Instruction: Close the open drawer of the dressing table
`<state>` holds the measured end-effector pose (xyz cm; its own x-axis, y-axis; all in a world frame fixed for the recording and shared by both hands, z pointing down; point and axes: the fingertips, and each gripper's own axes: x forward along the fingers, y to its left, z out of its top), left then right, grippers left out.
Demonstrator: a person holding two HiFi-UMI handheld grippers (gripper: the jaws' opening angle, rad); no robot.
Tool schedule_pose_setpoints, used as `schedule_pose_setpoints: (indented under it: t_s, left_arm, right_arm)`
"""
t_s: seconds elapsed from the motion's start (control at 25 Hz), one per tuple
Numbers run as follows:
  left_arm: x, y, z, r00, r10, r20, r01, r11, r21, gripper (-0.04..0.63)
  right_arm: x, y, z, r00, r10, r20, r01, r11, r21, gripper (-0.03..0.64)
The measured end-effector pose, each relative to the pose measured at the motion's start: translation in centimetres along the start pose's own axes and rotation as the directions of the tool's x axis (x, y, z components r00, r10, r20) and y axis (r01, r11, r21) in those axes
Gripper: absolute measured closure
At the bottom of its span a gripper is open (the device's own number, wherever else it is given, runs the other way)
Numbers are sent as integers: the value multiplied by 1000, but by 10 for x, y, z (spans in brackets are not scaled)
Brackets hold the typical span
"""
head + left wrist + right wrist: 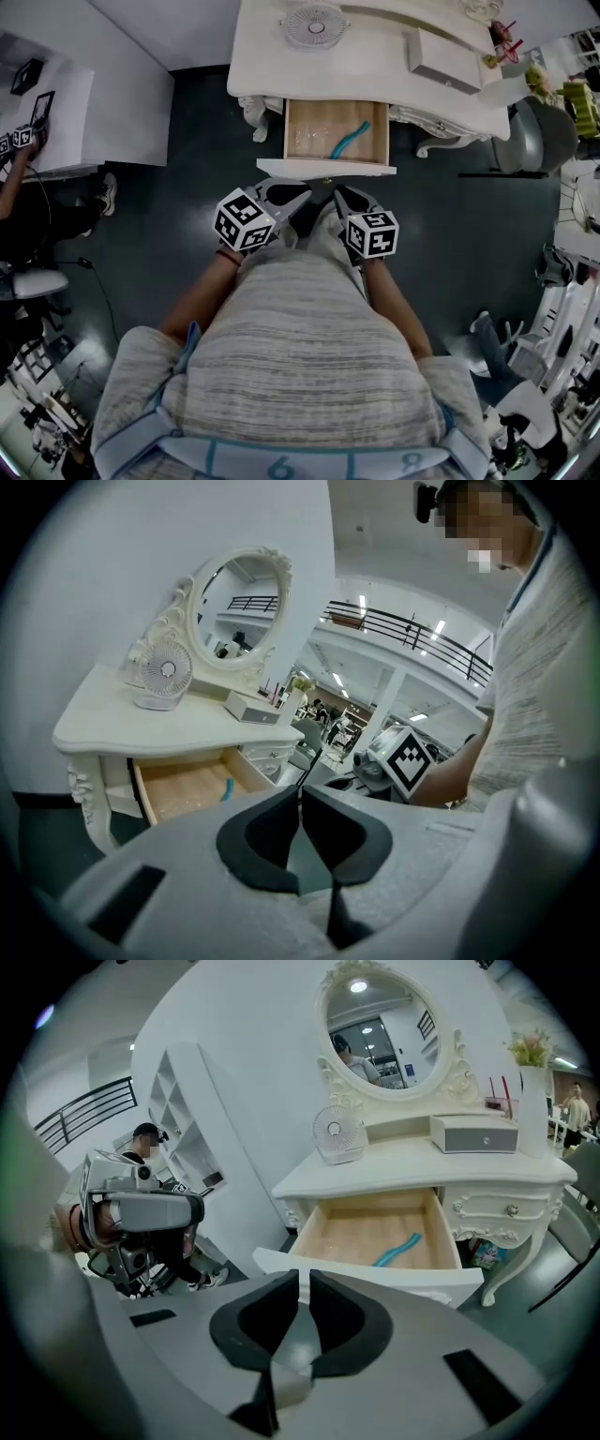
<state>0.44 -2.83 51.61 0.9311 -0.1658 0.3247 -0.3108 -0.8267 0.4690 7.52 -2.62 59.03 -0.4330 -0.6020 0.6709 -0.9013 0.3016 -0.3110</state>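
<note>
The white dressing table [356, 66] stands ahead with its middle drawer [325, 169] pulled out. The drawer has a pale wood bottom, and a curved teal object [349, 141] lies in it. Both grippers hover side by side just short of the drawer's white front and touch nothing. My left gripper [296, 195] is shut and empty, and so is my right gripper [341, 195]. The left gripper view has the drawer [187, 789] to the left beyond the shut left gripper [300, 797]. The right gripper view looks straight into the drawer [375, 1232], over the teal object [398, 1249] and the right gripper [303, 1281].
On the tabletop stand a small fan [315, 23], a grey-fronted box [445, 61] and an oval mirror [384, 1026]. A grey chair [539, 136] stands to the right of the table. A white desk [103, 103] and a seated person [28, 197] are at the left.
</note>
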Motion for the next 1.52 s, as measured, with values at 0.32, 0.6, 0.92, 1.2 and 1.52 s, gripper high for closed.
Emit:
schedule_pose_setpoints:
  t_s: [0.32, 0.6, 0.92, 1.2, 1.52]
  left_arm:
    - [19, 9, -21, 998, -16, -64, 14, 999, -34, 578]
    - [27, 17, -38, 993, -20, -115, 14, 998, -55, 578]
    - [36, 28, -61, 984, -18, -175, 1, 996, -94, 577]
    - [38, 33, -62, 983, -12, -186, -9, 994, -108, 577]
    - [35, 36, -64, 981, 7, -194, -30, 993, -113, 577]
  right_arm:
    - [27, -10, -18, 997, 2, -72, -2, 1000, 9, 604]
    - [52, -23, -35, 990, -25, -142, 26, 1000, 8, 603]
    - [80, -36, -58, 969, -54, -242, 52, 999, -16, 598]
    - [97, -44, -71, 947, -69, -313, 60, 997, -37, 560]
    - [110, -54, -82, 927, -98, -363, 79, 995, -67, 560]
